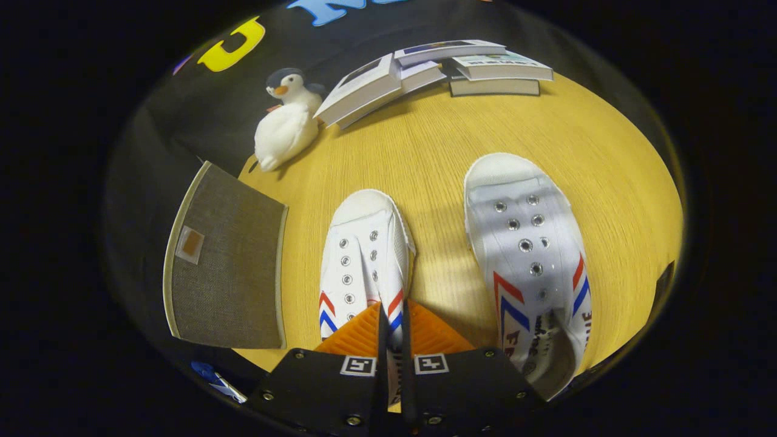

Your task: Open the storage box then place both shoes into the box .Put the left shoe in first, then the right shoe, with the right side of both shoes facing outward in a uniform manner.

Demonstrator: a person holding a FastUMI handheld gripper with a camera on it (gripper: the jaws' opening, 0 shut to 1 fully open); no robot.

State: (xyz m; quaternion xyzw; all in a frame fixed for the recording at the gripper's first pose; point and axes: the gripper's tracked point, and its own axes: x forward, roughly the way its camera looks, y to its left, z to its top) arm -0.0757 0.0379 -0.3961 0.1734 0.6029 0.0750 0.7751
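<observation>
Gripper view: the gripper [393, 318] at bottom centre is pinched tight on the side wall of the left shoe [364, 255]. The right shoe [527, 255] sits just right on the bench [437, 145]. The box [227, 261] is lower left, the plush penguin [286, 118] and the books [437, 67] up top.

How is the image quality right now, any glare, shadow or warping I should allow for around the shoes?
Gripper view: fisheye warping bends the table and stretches the right shoe; focus is sharp on both shoes. Soft light streaks and faint shadows cross the wood between them, no harsh glare. The gripper fingers, nearly closed on the left shoe's side wall, hide its heel.
</observation>
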